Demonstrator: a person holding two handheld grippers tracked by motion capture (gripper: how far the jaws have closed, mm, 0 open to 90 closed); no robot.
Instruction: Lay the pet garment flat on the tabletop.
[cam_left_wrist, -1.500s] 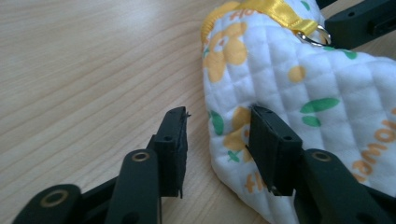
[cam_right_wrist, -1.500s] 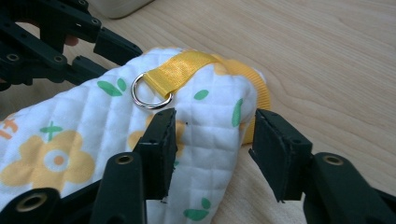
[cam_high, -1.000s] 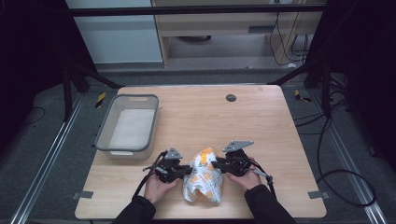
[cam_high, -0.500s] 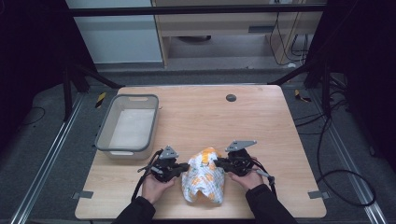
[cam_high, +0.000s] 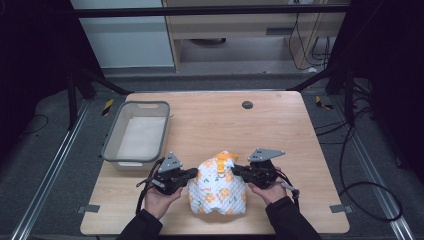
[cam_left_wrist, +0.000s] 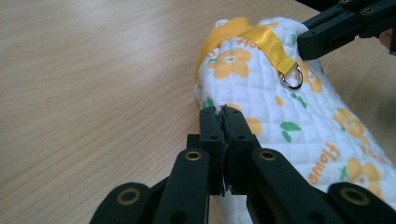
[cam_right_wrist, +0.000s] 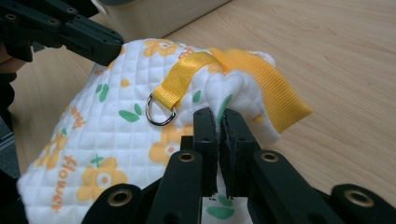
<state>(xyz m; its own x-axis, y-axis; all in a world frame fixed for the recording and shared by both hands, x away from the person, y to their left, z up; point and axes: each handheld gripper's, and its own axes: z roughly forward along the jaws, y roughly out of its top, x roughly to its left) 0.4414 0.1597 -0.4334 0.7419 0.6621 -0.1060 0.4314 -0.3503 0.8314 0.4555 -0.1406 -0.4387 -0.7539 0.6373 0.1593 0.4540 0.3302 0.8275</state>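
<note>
A white quilted cloth item (cam_high: 218, 189) printed with orange flowers and green leaves lies bunched on the near middle of the table (cam_high: 280, 130), between the person's 2 hands. A yellow strap (cam_right_wrist: 180, 79) runs over its top and ends in a metal D-ring (cam_right_wrist: 159, 111), and a yellow ribbed band (cam_right_wrist: 261, 84) edges the far end of the cloth, the end away from the person. In the left gripper view the left gripper (cam_left_wrist: 223, 112) has its 2 black jaws pressed together with no gap showing at the tips, a fold of the white cloth pinched at their ends on the cloth's left side. In the right gripper view the right gripper (cam_right_wrist: 218, 114) likewise has its jaws drawn tight, clamping a puffed edge of the cloth just beside the yellow band and near the D-ring. Each gripper view also shows the other gripper farther off at the cloth's opposite side. In the high view the left gripper (cam_high: 172, 176) and right gripper (cam_high: 256, 172) flank the cloth, each topped by a grey three-cornered plate, with the person's dark sleeves coming in from the bottom edge. A grey plastic bin (cam_high: 116, 140) stands on the left part of the table, well apart from the cloth, and a small dark round spot (cam_high: 247, 105) sits near the table's far edge.
</note>
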